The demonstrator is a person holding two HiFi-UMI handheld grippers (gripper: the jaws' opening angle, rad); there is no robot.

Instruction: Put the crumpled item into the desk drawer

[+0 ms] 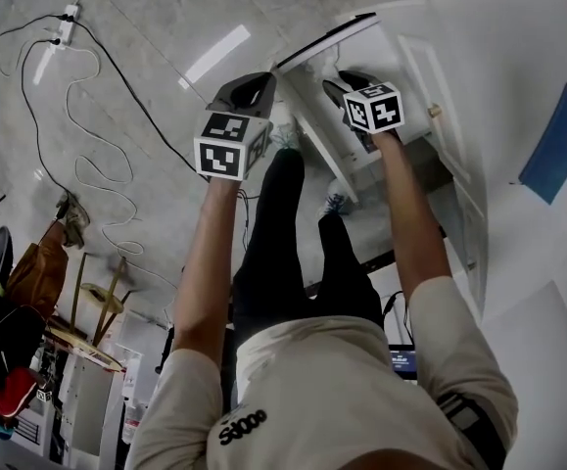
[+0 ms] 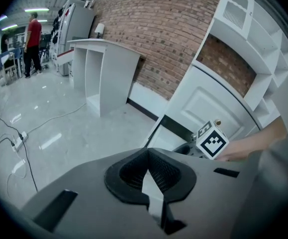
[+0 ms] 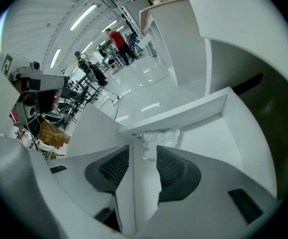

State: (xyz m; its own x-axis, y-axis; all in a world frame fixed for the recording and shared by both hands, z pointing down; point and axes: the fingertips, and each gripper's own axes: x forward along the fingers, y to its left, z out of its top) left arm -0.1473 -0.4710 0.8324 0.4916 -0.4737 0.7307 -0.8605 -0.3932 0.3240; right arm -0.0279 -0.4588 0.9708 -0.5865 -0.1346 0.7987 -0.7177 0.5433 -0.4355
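Right claw (image 3: 143, 147) hovered wide and empty inside the drawer (image 3: 198, 108); the wad (image 3: 159, 137) lay free just beyond its tips, in the drawer's corner. Left claw (image 2: 147, 171), pinched shut, hung beside the drawer.

Held out ahead, left gripper (image 2: 147, 152) jaws together, right gripper (image 3: 143, 151) jaws apart.

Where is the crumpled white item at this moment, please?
In the right gripper view, the crumpled white item lies inside the open drawer, in a corner against its wall, right at the tips of the open right tongs.
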